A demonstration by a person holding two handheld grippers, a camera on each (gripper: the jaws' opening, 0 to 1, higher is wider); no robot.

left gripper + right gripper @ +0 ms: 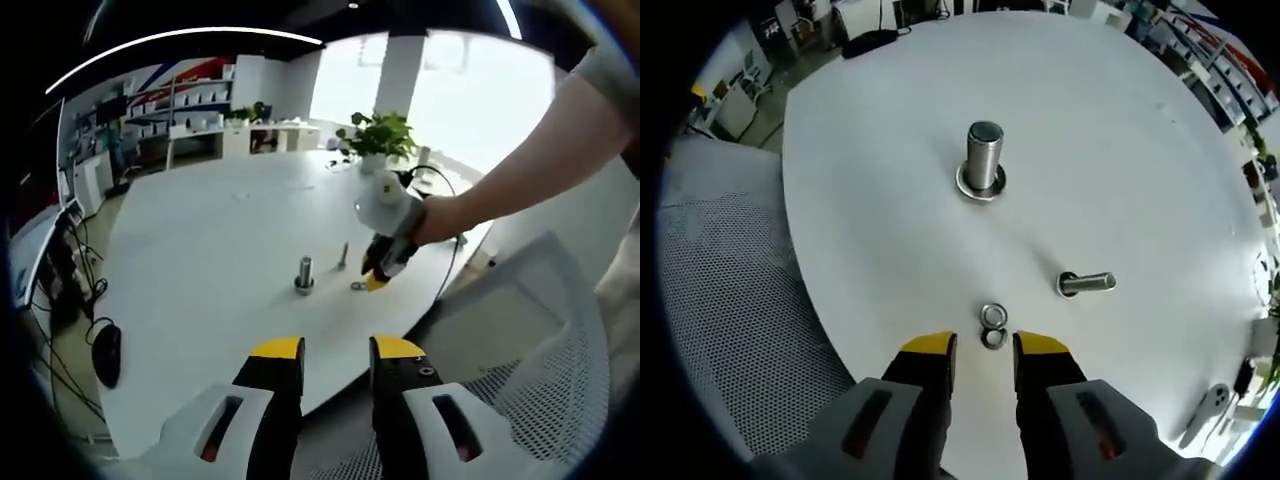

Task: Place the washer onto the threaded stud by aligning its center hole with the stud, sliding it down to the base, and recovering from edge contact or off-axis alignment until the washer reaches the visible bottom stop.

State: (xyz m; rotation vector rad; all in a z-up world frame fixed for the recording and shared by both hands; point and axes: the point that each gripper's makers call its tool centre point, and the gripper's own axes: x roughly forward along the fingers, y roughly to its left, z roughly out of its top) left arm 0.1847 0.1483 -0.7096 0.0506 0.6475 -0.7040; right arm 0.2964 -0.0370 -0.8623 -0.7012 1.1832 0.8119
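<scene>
In the left gripper view, the left claw (336, 355) is hovering narrowly parted and empty at bottom centre, while the right claw (377, 276) is reaching down near the washer (358, 286) on the white round surface (200, 250). In the right gripper view, two flat metal rings are lying touching at lower centre, just ahead of the right claw's parted, empty tips; the large threaded stud (984, 158) is standing upright at upper centre, the smaller stud (1087, 283) appearing tilted toward the right.
</scene>
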